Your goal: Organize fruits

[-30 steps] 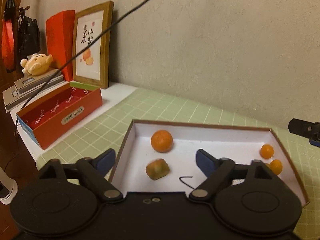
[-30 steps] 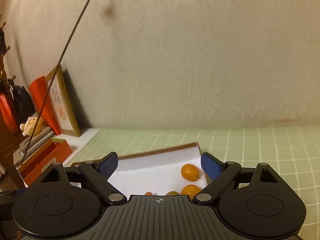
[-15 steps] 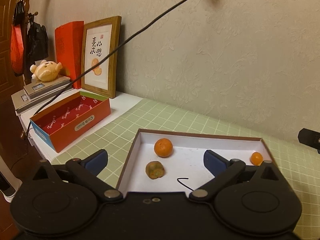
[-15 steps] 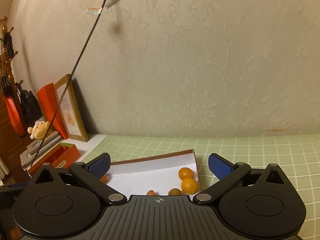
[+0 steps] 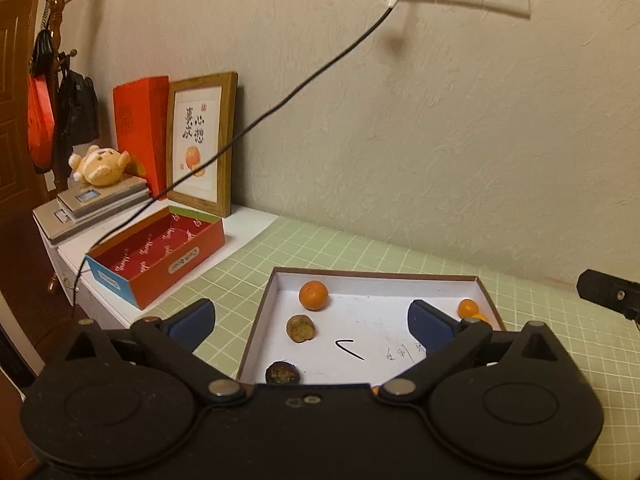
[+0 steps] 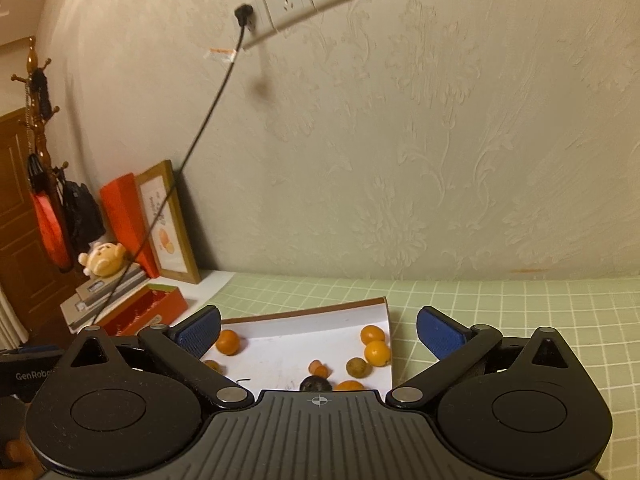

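Fruit sits loose in the tray (image 5: 482, 286), a shallow white box with a brown rim on the green checked mat (image 5: 320, 248): an orange (image 5: 313, 295) near its far left corner, a brown fruit (image 5: 301, 328) just in front of it, a dark one (image 5: 283, 373) at the near edge, and small oranges (image 6: 376, 346) bunched at the right wall. Both grippers hang above the near edge with fingers spread wide and nothing between them, the left gripper (image 5: 311, 318) over the tray's middle, the right gripper (image 6: 318, 330) facing the right-hand cluster. Round fruit on a slick floor would likely roll away from a pad that lands off-centre, and the bunched small ones could be nudged apart or pinched two at once. The brown and dark pieces look soft, so a hard squeeze may crush them. A low rim may catch a finger and drag the tray. A cable (image 5: 280, 100) slants across the left side and could snag a wide reach toward the red box (image 5: 168, 256). Writing: the red box's label seems to say "Cloth book", the left gripper's body reads "GenRobo…" in the right view, the frame (image 5: 199, 142) shows brush characters over an orange, and the tray floor has scrawl I cannot read.
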Available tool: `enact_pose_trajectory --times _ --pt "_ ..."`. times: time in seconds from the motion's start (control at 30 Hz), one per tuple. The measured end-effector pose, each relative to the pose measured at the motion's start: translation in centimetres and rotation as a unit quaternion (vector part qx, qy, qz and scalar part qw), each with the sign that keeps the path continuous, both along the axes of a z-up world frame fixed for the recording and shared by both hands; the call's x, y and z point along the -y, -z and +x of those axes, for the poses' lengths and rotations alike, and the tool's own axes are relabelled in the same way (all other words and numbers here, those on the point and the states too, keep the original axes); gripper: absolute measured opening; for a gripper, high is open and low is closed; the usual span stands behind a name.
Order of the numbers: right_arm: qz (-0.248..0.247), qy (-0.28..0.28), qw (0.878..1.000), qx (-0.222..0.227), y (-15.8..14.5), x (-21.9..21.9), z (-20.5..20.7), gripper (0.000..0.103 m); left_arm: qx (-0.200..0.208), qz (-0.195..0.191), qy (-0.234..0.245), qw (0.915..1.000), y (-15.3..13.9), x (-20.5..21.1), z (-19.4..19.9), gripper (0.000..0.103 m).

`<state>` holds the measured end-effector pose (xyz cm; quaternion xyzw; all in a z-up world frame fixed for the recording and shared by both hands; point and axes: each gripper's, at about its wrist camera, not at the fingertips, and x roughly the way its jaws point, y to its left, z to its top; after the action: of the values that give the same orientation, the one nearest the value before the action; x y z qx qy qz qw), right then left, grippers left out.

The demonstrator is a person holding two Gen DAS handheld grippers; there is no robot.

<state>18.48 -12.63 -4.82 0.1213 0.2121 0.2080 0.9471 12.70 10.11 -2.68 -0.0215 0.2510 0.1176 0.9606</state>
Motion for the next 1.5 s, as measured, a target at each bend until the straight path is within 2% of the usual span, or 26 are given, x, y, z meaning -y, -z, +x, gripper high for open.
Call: enact_pose_trajectory --times 0.27,0.67,1.03,1.5 --pt "-0.001 -0.005 1.0 0.022 -2.4 1.7 -4.9 0.103 0.005 -0.009 -0.001 0.9999 -2.0 1.0 -3.2 0.097" --pt "-0.009 -0.003 0.999 0.053 -4.4 3.6 -10.4 0.103 0.017 0.02 0.016 0.9995 -4.1 3.5 -6.7 0.097" --pt "-0.009 0.006 0.998 0.059 -4.9 4.8 -11.6 0.103 0.022 0.021 0.036 0.9989 -4.6 5.4 -7.8 0.097" --pt "-0.01 0.011 0.998 0.06 -4.7 5.2 -11.6 0.103 0.021 0.024 0.04 0.9987 -4.4 5.9 -7.6 0.097"
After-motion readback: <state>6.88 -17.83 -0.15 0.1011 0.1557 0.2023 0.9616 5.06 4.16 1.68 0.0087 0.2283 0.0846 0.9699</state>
